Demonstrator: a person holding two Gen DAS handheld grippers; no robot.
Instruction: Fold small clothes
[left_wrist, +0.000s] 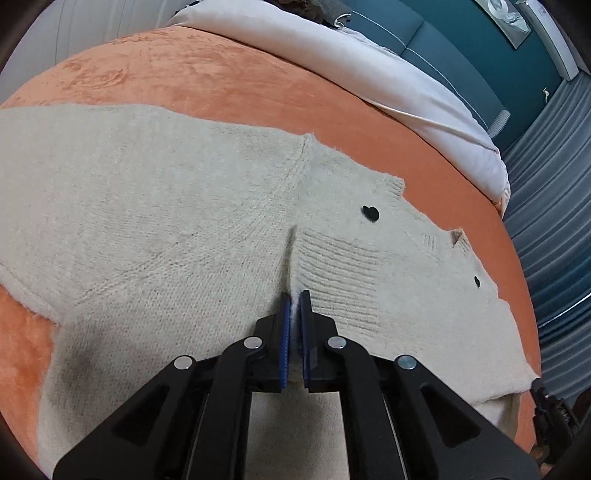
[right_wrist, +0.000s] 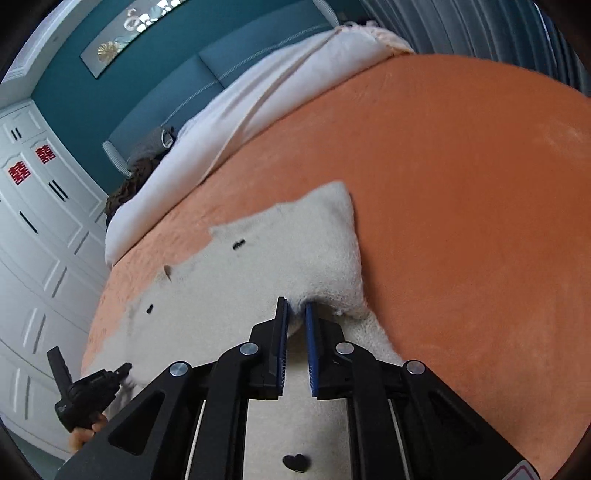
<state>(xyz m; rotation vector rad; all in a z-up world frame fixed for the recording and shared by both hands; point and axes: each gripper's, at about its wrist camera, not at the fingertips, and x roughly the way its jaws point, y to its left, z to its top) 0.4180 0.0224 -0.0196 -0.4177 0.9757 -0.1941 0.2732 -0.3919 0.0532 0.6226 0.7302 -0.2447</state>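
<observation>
While the cream fuzzy knitted cardigan lies on the orange bed, a fold is being started. Knit is pinched in the clenched left tool and right tool; both edges must next be carried over evenly.

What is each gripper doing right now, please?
Left gripper: shut on the cream sweater.
Right gripper: shut on a fold of the same sweater.

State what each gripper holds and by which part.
Both hold the cream knitted cardigan with black heart buttons: the left gripper pinches a fold beside its ribbed band, the right gripper a bunched edge fold.
</observation>
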